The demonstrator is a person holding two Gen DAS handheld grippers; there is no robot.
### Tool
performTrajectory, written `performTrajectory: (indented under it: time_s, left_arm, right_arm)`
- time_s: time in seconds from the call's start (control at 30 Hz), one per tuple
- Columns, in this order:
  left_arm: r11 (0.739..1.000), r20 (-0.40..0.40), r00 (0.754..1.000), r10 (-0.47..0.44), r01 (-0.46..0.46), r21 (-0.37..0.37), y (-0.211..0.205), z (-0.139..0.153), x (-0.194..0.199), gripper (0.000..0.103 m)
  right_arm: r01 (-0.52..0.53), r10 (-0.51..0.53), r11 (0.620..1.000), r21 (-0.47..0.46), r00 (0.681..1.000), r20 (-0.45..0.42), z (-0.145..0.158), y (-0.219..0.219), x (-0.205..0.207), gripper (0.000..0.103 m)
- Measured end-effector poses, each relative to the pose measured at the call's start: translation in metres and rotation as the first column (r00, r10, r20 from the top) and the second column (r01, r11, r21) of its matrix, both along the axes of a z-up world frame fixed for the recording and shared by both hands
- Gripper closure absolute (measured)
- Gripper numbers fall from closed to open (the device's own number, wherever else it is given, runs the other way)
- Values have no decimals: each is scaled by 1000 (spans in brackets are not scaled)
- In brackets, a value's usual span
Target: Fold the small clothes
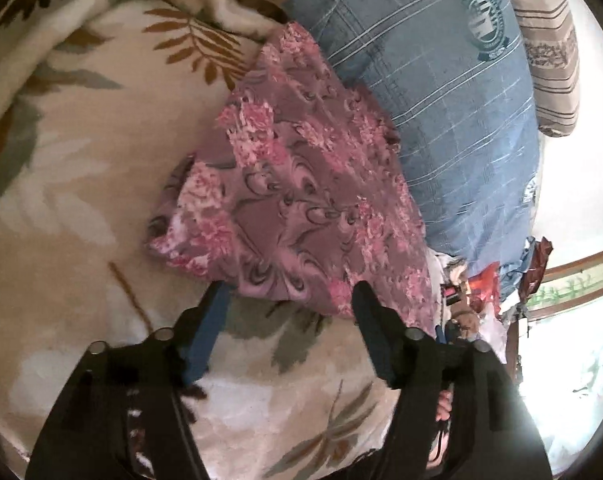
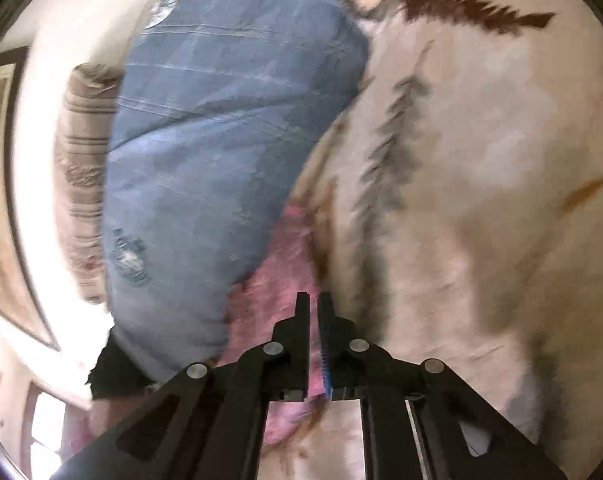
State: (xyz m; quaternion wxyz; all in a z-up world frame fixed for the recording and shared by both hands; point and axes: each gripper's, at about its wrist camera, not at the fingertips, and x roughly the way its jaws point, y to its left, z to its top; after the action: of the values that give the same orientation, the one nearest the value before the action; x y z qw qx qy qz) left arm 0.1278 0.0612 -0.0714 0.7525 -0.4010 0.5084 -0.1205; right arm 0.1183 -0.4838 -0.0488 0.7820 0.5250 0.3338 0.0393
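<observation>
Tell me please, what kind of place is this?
Probably a bedroom: a leaf-patterned blanket covers a bed, a blue checked pillow and a striped pillow lie on it, beside a pink floral garment.

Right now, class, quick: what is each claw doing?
Left claw: open, at the near edge of the pink floral garment, gripping nothing.
Right claw: nearly shut; whether it pinches the pink cloth cannot be told.

one pink floral garment (image 1: 297, 184) lies on one leaf-print blanket (image 1: 81, 200). two pillows sit at the far right: one blue checked pillow (image 1: 441, 92) and one brown striped pillow (image 1: 549, 52). two grippers: left gripper (image 1: 289, 292), right gripper (image 2: 314, 300).
</observation>
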Motion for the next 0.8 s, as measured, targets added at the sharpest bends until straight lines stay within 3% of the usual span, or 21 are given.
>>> performTrajectory:
  time_s: [0.03,0.07,0.13,0.17,0.2,0.33,0.37,0.47,0.5,0.57,0.63,0.7,0.73,0.8]
  left_arm:
    - [1000,-11,1000,0,0,4,-1,-3,3,36]
    - [1000,-22,1000,5,-5,1,-1,-6,7,36]
    - [999,-11,999,38,-38,-20,1,-5,11,42]
    - [999,-3,999,41,-41,-19,1,-4,13,73]
    - [999,12,999,32,-31,-16,1,-1,16,97]
    - [999,39,998,44,-45,22,5,8,16,96]
    - [999,22,999,38,-39,38,5,4,16,96]
    - [997,-57,998,12,-8,74,5,-12,14,94]
    - [998,-47,999,5,-2,63,6,-13,8,94]
    - [998,-20,1000,-18,19,58,6,-6,-3,94]
    - [997,62,995,-82,81,15,6,12,-15,94]
    - [991,142,981,-134,129,44,2,37,-21,92]
    - [985,183,971,-154,138,100,-3,52,-19,88]
    - [968,224,959,-172,123,217,-16,75,-6,57]
  right_arm:
    - [-25,24,999,-43,1000,-17,2,9,3,62]
    - [-43,40,996,-75,999,-35,2,16,5,58]
    - [-97,83,983,-157,993,-89,1,31,12,61]
    - [-115,96,974,-195,990,-102,0,37,16,70]
    - [-138,123,967,-214,989,-85,3,39,17,97]
    - [-69,96,951,-300,993,74,39,33,2,102]
    - [-56,85,943,-327,994,74,43,33,0,102]
    - [-92,75,957,-275,995,-71,15,28,10,101]
    - [-108,80,966,-237,989,-125,2,28,12,101]
    - [-84,57,975,-206,990,-132,0,25,10,97]
    - [-25,-2,963,-268,995,-101,13,22,3,93]
    - [37,-48,941,-337,999,-24,32,21,-3,92]
    - [44,-44,938,-344,999,7,38,21,-3,90]
    - [11,5,938,-348,999,44,49,30,5,85]
